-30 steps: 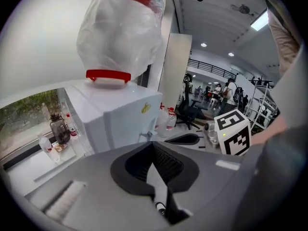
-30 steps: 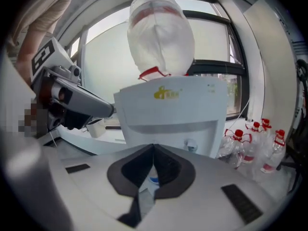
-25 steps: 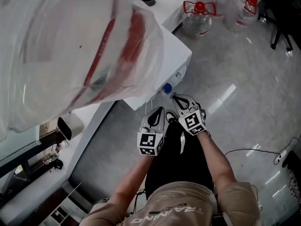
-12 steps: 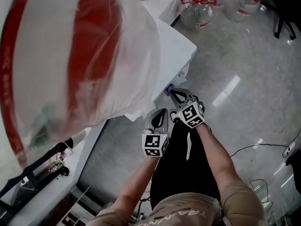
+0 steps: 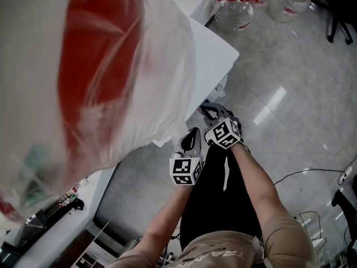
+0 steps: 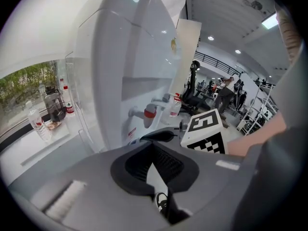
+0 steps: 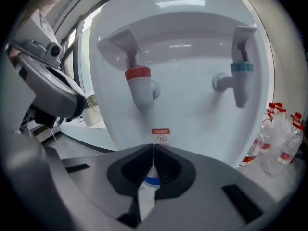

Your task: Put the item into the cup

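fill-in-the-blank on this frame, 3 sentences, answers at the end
1. In the right gripper view, the water dispenser has a left tap with a red collar and a right tap with a ____ one.
2. The left gripper and the right gripper each have their jaw tips closed ____.
3. In the head view, the red-capped water bottle stands on the ____.

Missing words: blue; together; floor
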